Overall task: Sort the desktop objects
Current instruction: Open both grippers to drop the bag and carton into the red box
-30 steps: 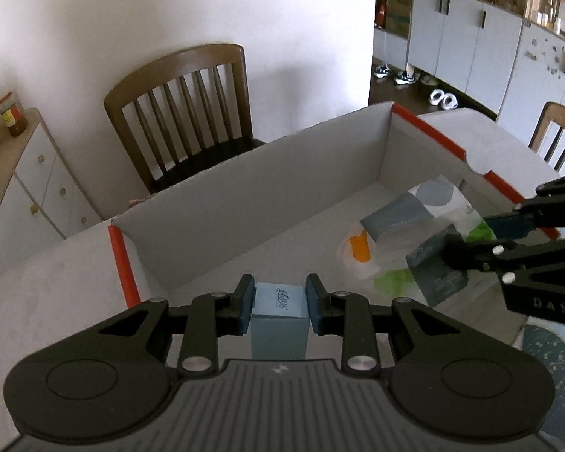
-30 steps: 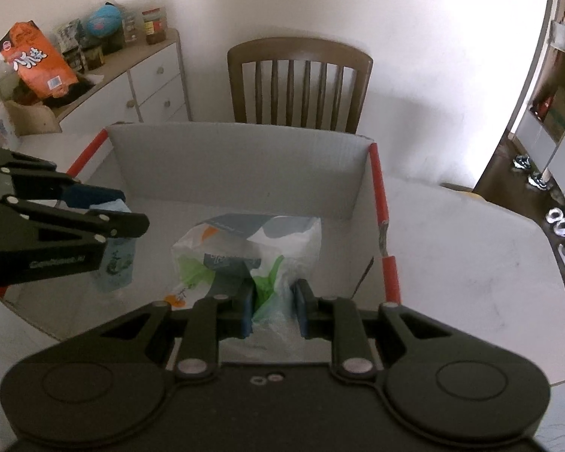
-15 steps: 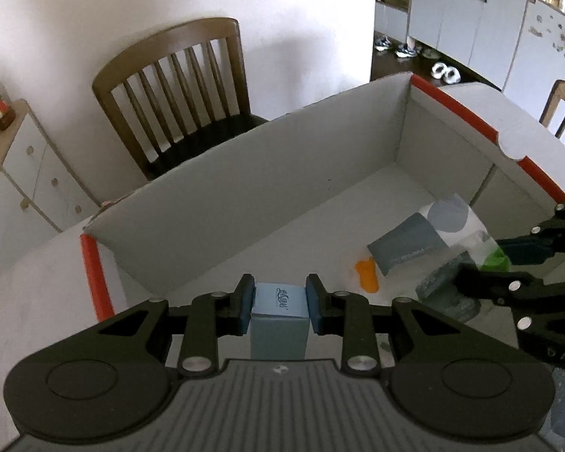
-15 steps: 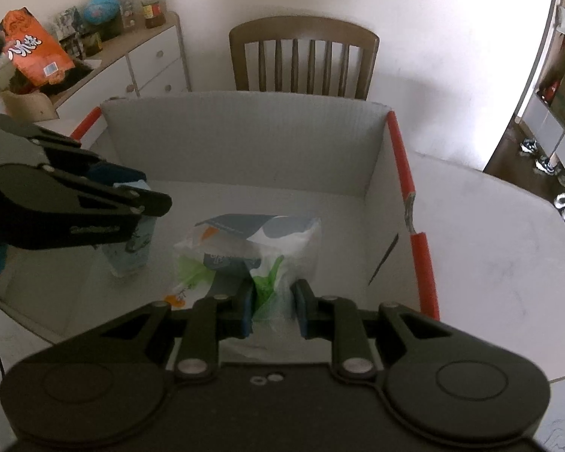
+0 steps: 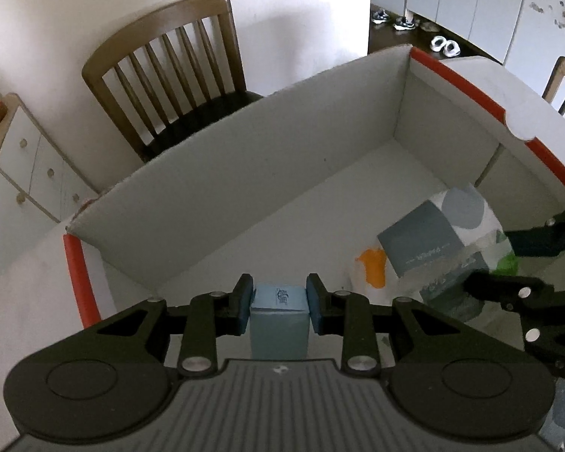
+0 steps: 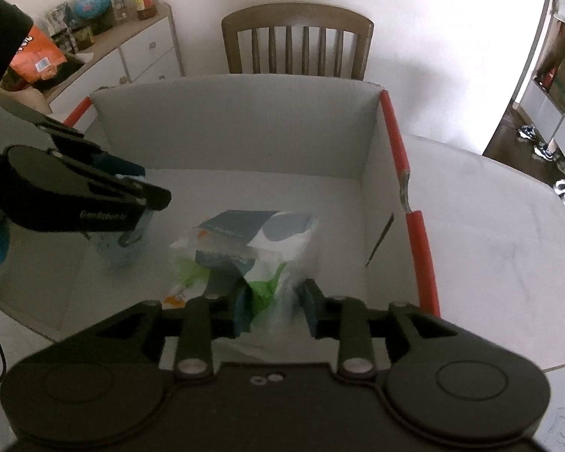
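The left gripper (image 5: 278,303) clamps its jaws on a small blue carton (image 5: 278,320) over the cardboard box (image 5: 214,196); at three o'clock, the right gripper's (image 6: 275,307) jaws are opening around a plastic bag (image 6: 278,245) inside.

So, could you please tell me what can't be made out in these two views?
- Left wrist view: the blue carton's lower part is hidden behind the left gripper, so whether it touches the box floor is unclear.
- Right wrist view: the printed bag's near end is blurred between the right gripper's opening jaws; its contents are unreadable.
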The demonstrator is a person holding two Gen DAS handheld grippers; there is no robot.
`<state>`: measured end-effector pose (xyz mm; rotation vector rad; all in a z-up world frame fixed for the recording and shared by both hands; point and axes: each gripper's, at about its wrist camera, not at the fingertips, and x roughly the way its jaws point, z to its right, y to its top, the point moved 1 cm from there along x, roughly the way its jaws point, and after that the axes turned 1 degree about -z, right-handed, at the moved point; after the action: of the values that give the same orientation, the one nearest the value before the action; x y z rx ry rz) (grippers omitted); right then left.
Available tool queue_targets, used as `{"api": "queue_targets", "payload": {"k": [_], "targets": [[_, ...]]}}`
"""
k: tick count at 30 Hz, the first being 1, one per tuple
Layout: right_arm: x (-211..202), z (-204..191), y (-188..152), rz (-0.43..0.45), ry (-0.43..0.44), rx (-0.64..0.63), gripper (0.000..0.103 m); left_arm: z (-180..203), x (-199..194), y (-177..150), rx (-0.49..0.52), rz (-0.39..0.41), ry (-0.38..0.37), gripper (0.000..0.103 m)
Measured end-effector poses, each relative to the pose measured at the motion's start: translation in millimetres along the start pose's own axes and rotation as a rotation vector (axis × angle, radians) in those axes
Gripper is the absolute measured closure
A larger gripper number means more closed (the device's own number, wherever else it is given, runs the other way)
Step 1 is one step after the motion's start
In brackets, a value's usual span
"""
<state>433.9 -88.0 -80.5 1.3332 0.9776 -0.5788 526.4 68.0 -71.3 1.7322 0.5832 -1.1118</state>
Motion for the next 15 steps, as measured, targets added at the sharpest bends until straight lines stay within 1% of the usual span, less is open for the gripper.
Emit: {"api": "queue_targets", "payload": {"k": [2, 3, 4, 6, 9, 15], "targets": [[-1.7, 0.5, -0.8, 0.002, -0.001, -0.001, 0.069, 0.8, -0.9, -0.9, 0.000, 0.002, 0.005, 0.073], [-2.6, 0.4, -1.0, 0.004, -0.003, -0.003, 0.069, 0.6, -2.0, -1.0, -0.002, 0.004, 0.006, 0.067], [-3.5, 0.6, -1.0, 0.005, -0.006, -0.005, 0.068, 0.4, -3.1, -0.4, -0.004, 0.007, 0.006, 0.056], [-6.2, 1.0, -1.4, 0.009, 0.000, -0.006, 0.067, 0.6, -7.4, -0.9, -0.003, 0.018, 0.010, 0.048], [-11.5, 0.8, -0.7, 0.017, -0.003, -0.016, 0.060, 0.7, -14.7, -1.6, -0.001, 0.030, 0.011, 0.048], [-25.4, 0.0, 3.1, 0.044, 0.000, -0.016, 0.056, 3.0, -32.8, -3.1, -0.007, 0.056, 0.018, 0.048]]}}
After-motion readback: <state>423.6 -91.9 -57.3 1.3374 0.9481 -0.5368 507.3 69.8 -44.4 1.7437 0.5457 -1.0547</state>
